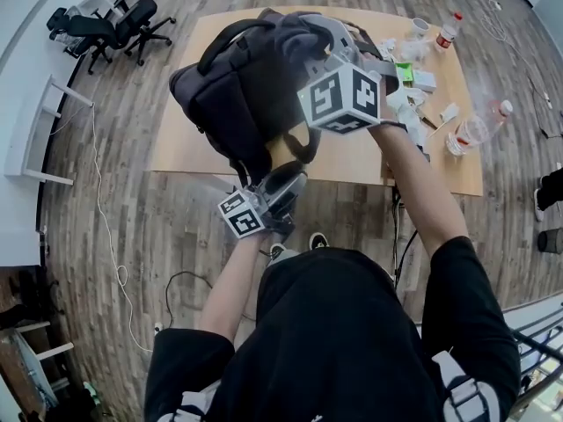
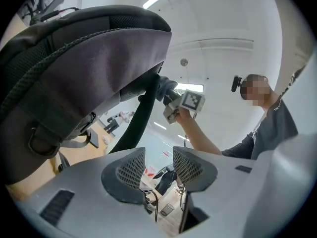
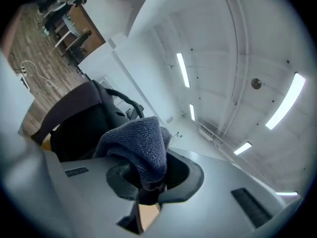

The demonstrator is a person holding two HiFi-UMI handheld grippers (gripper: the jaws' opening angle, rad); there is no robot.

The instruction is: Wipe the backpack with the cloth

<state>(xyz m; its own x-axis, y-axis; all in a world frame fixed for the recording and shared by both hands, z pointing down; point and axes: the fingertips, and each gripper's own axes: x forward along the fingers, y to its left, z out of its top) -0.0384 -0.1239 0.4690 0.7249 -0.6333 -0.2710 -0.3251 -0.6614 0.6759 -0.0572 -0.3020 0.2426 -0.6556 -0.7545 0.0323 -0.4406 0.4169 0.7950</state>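
Now the right gripper (image 3: 148, 178) pinches the cloth (image 3: 141, 143) by the backpack (image 1: 236, 86); the left gripper (image 2: 158, 167) holds its jaws apart, empty

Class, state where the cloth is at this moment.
In the right gripper view's centre, the cloth is pinched by the right gripper, its jaws shut on it, just right of the backpack.

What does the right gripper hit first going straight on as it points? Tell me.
Most likely the backpack: the right gripper, shut on the cloth, points at its upper part, though depth is unclear.
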